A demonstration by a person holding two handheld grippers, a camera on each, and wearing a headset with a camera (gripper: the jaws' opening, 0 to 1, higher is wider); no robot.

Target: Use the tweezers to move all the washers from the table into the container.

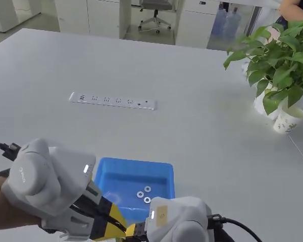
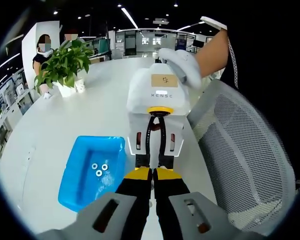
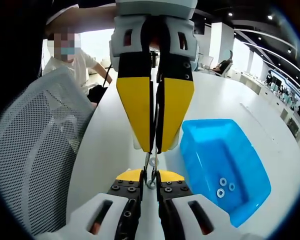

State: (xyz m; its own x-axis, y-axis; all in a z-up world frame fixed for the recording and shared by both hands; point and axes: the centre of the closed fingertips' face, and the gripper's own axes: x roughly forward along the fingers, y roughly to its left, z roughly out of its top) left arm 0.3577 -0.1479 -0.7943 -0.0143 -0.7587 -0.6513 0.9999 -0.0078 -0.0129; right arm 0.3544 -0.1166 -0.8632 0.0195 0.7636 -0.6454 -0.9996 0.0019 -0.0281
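Bright blue container (image 1: 116, 179), lower centre of the frame, with silvery washers (image 1: 144, 194); pale grey bench (image 1: 192, 75); yellow-and-black jaws on the white left hand-held gripper (image 2: 152, 176); silver tweezers (image 3: 149, 170); green plant (image 1: 283, 60) upper right.

Left tool (image 2: 152, 173) and right tool (image 3: 150, 176) meeting tip to tip, left jaws pressed together, right jaws close-set

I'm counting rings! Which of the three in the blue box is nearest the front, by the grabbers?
The lowest washer in the head view, nearest the blue container's front wall. The other two sit farther back.
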